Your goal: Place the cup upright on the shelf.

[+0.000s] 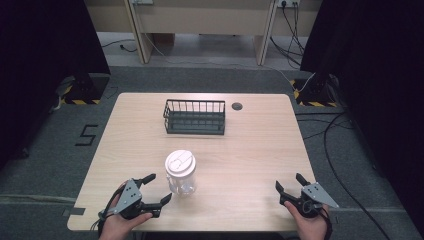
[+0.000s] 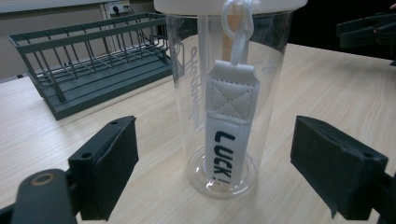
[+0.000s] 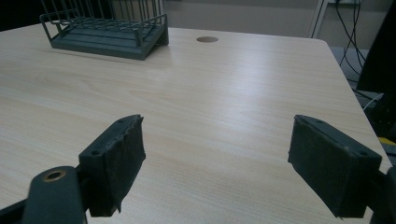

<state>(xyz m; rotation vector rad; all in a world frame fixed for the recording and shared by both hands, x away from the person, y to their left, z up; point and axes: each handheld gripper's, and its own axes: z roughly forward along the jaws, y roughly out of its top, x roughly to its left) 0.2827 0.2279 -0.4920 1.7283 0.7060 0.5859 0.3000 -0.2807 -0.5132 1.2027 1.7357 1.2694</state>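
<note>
The left gripper (image 1: 154,188) stood spread wide, empty, with the clear cup (image 1: 180,172) upright just ahead between its jaws, lined up for a side grasp. The right gripper (image 1: 288,184) rested equally agape over bare table (image 1: 250,150), well clear of the cup.

"LUCK!" on cup's white strap (image 2: 227,140), "5" marked on floor (image 1: 86,135)

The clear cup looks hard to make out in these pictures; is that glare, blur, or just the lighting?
High view: the clear cup is small and soft, its wall nearly blending into the table. Left gripper view: close and sharp enough to read the strap, with pale reflections on the cup wall. Right gripper view: a broad sheen of glare lies across the tabletop.
</note>
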